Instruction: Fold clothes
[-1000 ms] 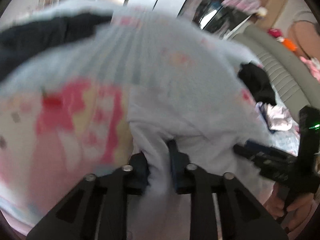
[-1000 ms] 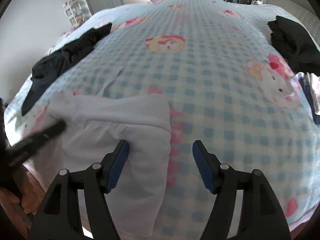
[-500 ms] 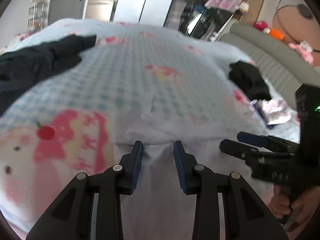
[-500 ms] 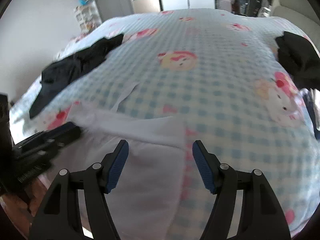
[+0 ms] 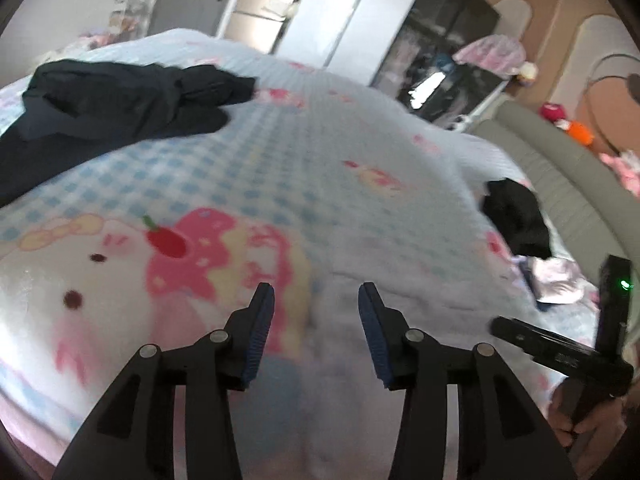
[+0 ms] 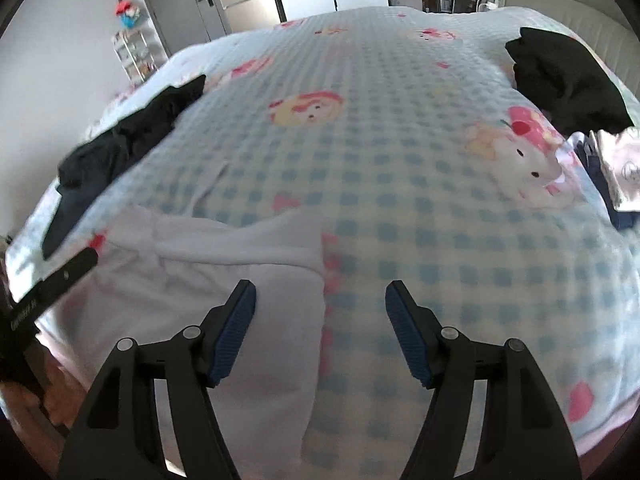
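my left claw [image 5: 316, 320] and right claw [image 6: 320, 320] both hung wide apart, gripping nothing, over the white garment [image 6: 224, 280] lying flat at the near edge of the checked bed [image 6: 400, 160].

A bed [image 6: 400, 168] fills both views, covered by a blue-and-white checked blanket [image 5: 248, 168] printed with pink cartoon cats. At the upper left of the right wrist view a small white shelf rack [image 6: 138, 54] stands against the wall beside a grey door [image 6: 176, 4]. At the right of the left wrist view runs a padded grey headboard [image 5: 560, 168], and a dark glass-fronted cabinet [image 5: 444, 36] stands at the top.
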Motion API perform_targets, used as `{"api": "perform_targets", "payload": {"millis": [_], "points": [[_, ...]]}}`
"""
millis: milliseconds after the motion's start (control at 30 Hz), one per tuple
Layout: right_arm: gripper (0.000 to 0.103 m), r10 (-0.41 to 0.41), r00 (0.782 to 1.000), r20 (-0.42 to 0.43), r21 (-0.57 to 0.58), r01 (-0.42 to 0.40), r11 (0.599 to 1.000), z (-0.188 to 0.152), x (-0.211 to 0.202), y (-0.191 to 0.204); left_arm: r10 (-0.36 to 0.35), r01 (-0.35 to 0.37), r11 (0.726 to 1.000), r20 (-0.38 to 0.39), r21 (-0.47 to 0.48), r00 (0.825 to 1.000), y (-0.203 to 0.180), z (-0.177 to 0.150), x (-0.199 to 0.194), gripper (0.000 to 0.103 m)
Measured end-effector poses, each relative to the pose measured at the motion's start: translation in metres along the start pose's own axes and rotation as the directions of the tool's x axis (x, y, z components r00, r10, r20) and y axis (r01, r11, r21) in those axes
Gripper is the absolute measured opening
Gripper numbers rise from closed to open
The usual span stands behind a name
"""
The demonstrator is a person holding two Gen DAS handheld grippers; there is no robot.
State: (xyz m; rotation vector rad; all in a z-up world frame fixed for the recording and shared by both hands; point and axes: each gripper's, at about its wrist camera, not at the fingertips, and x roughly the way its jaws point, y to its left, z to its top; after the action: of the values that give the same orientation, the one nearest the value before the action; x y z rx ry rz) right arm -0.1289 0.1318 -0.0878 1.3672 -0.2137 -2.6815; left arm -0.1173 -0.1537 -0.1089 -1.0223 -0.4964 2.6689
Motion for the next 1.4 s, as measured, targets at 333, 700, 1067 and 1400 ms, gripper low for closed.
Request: {"api": "perform_targets", "payload": {"millis": [333,700,1067,1400], "points": [[0.068,-0.019,0.997,-0.080,-0.160,0.006,0.987,-0.037,0.020,0.039,0.093,-0.081,0.992,-0.128,0.097,0.987,-0.018,-0.026,0.035,0.048],[0.068,-0.046,0.999,-0.028,-0.047,0.044,0.998,-0.029,-0.010,0.003,0.065,-0.066,0.997,-0.013,-0.039,0.998,-0.016,-0.026,-0.011,0.048],[0.068,-0.064,0.997,-0.050,-0.159,0.056,0.986,-0.063,-0.007,0.024,0.198,-0.185,0.975,-0.105,0.120,0.975,-0.028,-0.053,0.007,0.050],[0.066,-0.075,0.996,-0.044,-0.024,0.074,0.997,-0.069,-0.033,-0.033,0.158,-0.157,0.987,0.019,-0.016,0.987,-0.023,-0.053,-0.032,0.050]]}}
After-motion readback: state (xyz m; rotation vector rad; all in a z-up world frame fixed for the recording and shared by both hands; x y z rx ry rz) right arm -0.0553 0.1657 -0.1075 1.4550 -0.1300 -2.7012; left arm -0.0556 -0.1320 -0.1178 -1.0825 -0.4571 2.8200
